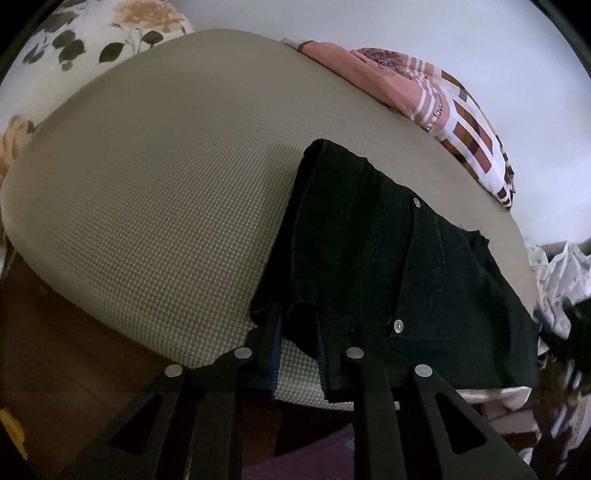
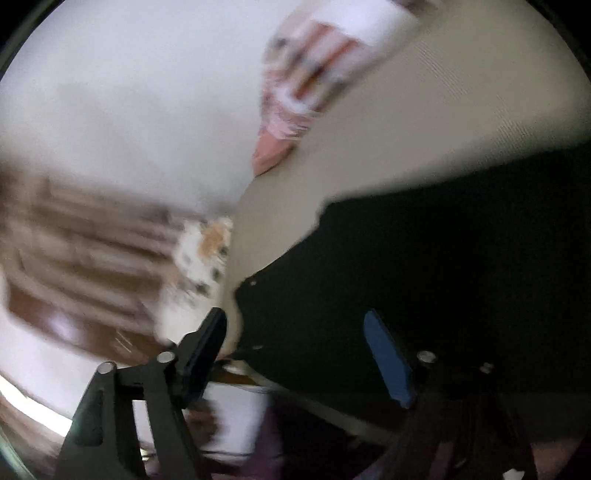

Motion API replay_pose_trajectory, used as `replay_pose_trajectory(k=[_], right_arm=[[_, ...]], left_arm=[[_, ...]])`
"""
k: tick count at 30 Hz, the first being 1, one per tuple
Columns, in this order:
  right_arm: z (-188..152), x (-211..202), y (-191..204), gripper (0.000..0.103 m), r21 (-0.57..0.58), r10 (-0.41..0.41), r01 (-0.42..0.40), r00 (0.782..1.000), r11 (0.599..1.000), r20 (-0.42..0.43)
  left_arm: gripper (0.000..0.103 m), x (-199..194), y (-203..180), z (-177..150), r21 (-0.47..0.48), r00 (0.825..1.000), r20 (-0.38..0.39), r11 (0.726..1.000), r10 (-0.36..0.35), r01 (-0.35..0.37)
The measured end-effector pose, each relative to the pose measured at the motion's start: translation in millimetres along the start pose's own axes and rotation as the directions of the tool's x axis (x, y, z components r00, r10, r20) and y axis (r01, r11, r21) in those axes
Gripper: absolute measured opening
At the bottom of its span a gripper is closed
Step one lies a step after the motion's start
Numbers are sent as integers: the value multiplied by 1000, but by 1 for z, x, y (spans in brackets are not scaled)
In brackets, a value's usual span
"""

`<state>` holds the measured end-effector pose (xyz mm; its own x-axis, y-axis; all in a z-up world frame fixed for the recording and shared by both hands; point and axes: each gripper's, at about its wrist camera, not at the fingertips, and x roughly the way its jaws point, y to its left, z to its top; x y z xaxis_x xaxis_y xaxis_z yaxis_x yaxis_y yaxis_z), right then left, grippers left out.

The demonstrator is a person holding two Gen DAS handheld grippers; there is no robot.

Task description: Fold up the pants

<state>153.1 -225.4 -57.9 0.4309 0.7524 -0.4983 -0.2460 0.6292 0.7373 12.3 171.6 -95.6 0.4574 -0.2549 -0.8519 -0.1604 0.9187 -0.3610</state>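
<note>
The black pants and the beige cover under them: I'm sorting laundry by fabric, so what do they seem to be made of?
The black pants look like heavy matte denim or a similar cotton twill: stiff folded edges, raised seams and metal rivets, though the weave is too dark to confirm. The beige cover looks like a woven or knitted textile with a fine, regular waffle-like grid and no sheen.

A bed with a beige, finely woven cover fills the room's middle — a plain white wall behind it. A floral pillow and a patchwork quilt lie at its far edge; brown floor shows below.
</note>
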Motion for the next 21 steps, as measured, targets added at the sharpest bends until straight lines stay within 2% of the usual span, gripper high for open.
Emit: replay_pose_trajectory(k=[1,3,10,12,15,18,20,21], right_arm=[[10,13,11,44,-102,-73,71,997,992,-14],[23,40,21,37,-240,-166,151,985,959,-41],[60,94,16,36,-379,-247,199,966,904,-82],[68,107,14,36,-417,-292,227,951,880,-99],[76,124,6,36,-427,-285,194,945,883,-161],[76,140,2,36,-456,-317,191,923,869,-217],[74,146,3,36,-457,-281,136,922,879,-266],[71,148,6,34,-477,-279,121,919,871,-278]], left_arm=[[19,0,0,0,2,1000,2,1000,2,-2],[19,0,1,-1,7,1000,4,1000,4,-4],[22,-1,6,-2,-15,1000,10,1000,-17,18],[22,0,5,-2,-12,1000,14,1000,-21,21],[23,0,6,-3,-18,1000,12,999,-26,27],[23,0,5,-3,-18,1000,15,999,-27,27],[23,0,5,-3,-19,999,16,999,-29,29],[23,0,6,-3,-22,999,17,999,-30,30]])
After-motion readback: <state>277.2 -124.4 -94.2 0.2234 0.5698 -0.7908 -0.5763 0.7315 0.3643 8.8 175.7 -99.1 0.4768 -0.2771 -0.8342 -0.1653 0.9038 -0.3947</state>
